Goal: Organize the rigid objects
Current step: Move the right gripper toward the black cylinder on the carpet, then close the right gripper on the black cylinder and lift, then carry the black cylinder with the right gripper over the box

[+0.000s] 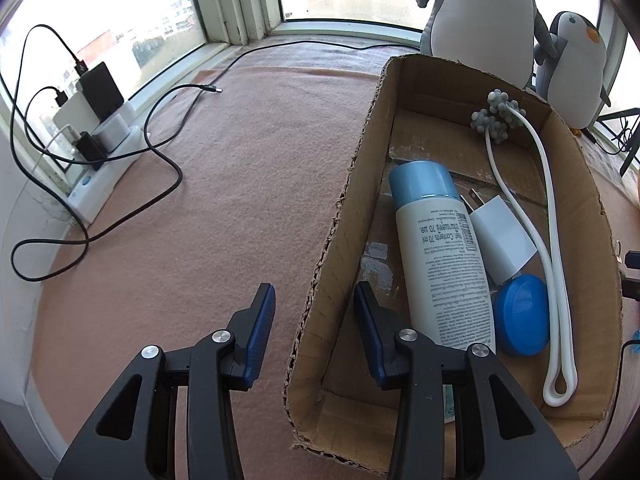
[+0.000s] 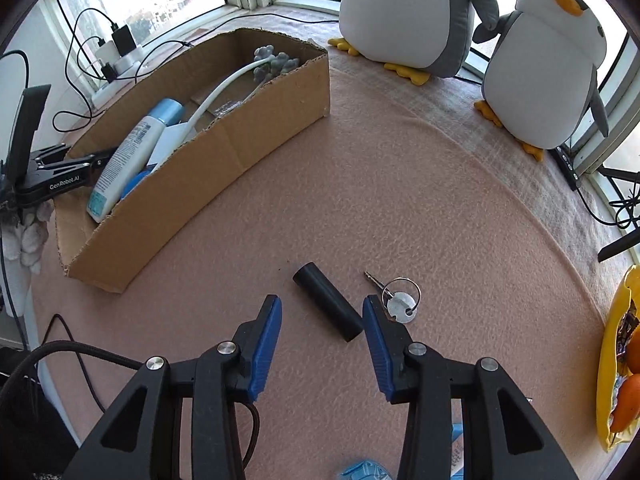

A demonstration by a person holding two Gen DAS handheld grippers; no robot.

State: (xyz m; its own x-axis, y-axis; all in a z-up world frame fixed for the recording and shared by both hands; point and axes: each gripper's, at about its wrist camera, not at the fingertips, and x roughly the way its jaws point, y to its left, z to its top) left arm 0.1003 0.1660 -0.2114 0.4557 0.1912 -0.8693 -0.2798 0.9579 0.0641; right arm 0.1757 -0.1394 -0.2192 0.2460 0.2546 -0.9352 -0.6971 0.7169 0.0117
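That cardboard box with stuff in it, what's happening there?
Someone is tidying things into the cardboard box. A bottle, white charger and blue lid already lie inside. The left gripper sits open across the box's wall. The right gripper is open around a black tube on the blanket, beside a key.

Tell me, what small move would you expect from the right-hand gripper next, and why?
Probably easing forward and down so its open jaws straddle the black cylinder. The right gripper is open and empty, the cylinder lies loose on the pink cloth just ahead, and it is not yet in the cardboard box.
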